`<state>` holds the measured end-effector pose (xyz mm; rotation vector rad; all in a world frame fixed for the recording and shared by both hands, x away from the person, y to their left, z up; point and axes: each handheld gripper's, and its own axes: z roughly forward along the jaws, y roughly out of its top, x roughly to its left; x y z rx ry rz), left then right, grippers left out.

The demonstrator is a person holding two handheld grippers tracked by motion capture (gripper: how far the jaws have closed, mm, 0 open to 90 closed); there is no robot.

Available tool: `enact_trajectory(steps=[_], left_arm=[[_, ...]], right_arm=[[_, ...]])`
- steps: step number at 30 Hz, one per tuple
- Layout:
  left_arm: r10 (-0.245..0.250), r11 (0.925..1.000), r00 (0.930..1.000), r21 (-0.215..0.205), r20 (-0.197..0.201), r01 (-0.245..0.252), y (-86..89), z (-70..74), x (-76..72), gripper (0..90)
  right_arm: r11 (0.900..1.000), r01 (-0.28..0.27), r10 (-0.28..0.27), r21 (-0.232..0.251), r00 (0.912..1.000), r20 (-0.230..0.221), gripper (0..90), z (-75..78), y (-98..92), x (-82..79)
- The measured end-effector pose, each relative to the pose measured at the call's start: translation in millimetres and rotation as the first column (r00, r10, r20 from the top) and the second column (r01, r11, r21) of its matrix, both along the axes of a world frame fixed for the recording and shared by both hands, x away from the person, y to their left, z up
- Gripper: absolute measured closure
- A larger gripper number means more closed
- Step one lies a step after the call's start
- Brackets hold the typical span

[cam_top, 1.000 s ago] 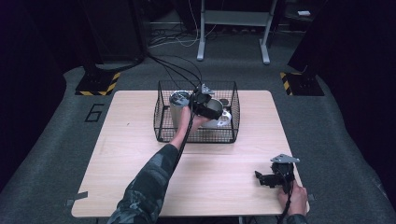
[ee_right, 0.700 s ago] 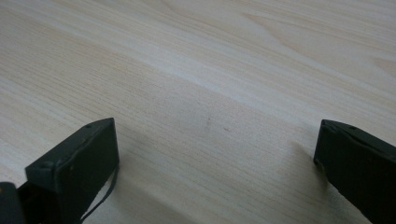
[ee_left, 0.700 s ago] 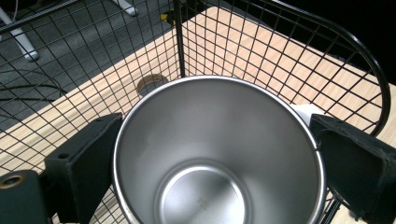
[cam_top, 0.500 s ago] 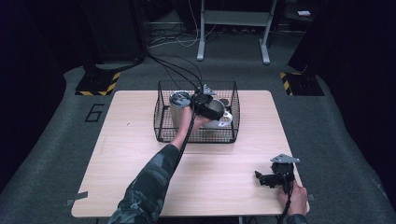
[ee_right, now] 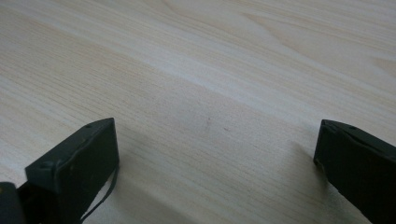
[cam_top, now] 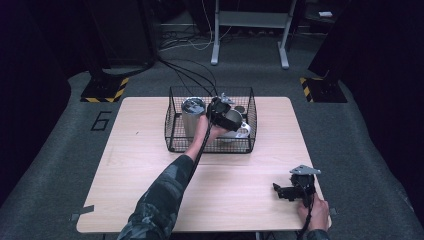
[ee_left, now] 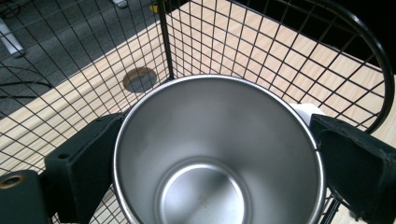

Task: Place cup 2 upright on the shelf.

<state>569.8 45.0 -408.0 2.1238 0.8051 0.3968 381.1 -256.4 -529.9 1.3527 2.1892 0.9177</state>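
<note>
An open-topped, shiny stainless-steel cup is seen clamped between the jaws of the left gripper, inside the black wire basket on the pale wooden surface, while the right gripper is held with jaws wide apart

Spread jaws over table (wooden)

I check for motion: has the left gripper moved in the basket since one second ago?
Yes. In the high view the left gripper has shifted slightly right, away from the steel tumbler standing in the wire basket.
</note>
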Motion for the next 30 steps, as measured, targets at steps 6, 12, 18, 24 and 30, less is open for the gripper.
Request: enact_trajectory(steps=[6,12,18,24,30], left_arm=[[-0.005,0.9999,0.9999,0.012,-0.016,0.005,-1.8,-3.8,2.0,6.1],[-0.012,0.9995,0.9996,0.027,-0.026,0.013,-1.5,-5.7,3.1,6.1],[-0.007,0.9995,0.9989,0.029,-0.045,0.008,-1.0,-7.7,4.0,6.1],[-0.005,0.9994,0.9985,0.033,-0.055,0.007,-1.3,-8.4,4.3,6.0],[-0.001,0.9992,0.9978,0.040,-0.067,0.004,-1.7,-9.8,4.6,6.0]], right_arm=[[1.000,0.002,-0.002,-0.002,1.0000,0.007,0.0,-0.3,0.0,0.2],[1.000,0.002,-0.002,-0.002,1.0000,0.007,0.0,-0.3,0.0,0.2],[1.000,0.013,-0.013,0.003,0.9999,0.010,0.0,-0.4,0.8,0.3],[1.000,0.015,-0.015,0.006,0.9999,0.007,0.0,-0.5,1.0,0.2],[1.000,0.014,-0.014,0.005,0.9999,0.008,0.0,-0.4,0.9,0.3]])
